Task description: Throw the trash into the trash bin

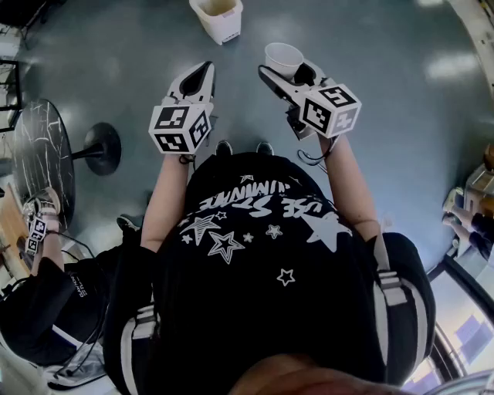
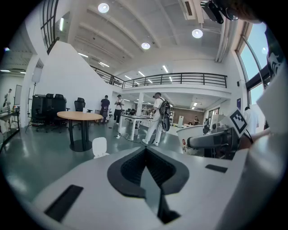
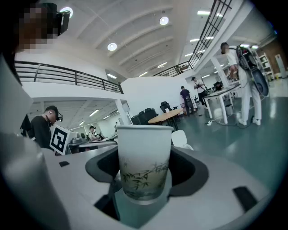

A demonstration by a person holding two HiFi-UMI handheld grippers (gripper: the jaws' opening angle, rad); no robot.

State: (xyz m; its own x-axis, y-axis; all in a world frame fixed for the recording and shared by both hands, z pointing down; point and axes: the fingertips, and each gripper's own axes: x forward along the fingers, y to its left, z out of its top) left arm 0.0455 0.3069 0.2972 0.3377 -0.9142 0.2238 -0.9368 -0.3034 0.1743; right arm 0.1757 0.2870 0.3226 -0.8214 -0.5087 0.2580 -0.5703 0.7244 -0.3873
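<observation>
A white paper cup [image 1: 283, 58] with a bamboo print stands upright between the jaws of my right gripper [image 1: 287, 71], which is shut on it; the right gripper view has the cup [image 3: 144, 143] filling the space inside the gripper [image 3: 146, 168]. A cream trash bin [image 1: 217, 17] stands on the floor ahead, slightly left of the cup and apart from it. It is small and white in the left gripper view [image 2: 100, 147] and peeks from behind the cup in the right gripper view [image 3: 181, 138]. My left gripper [image 1: 202, 73] is held out beside the right one, shut and holding nothing [image 2: 146, 148].
A round black table [image 1: 42, 154] on a pedestal base [image 1: 100, 146] stands to my left, with a seated person [image 1: 46, 301] beside it. Further off are a round wooden table [image 2: 80, 117], desks and standing people [image 2: 157, 119]. Grey floor lies between me and the bin.
</observation>
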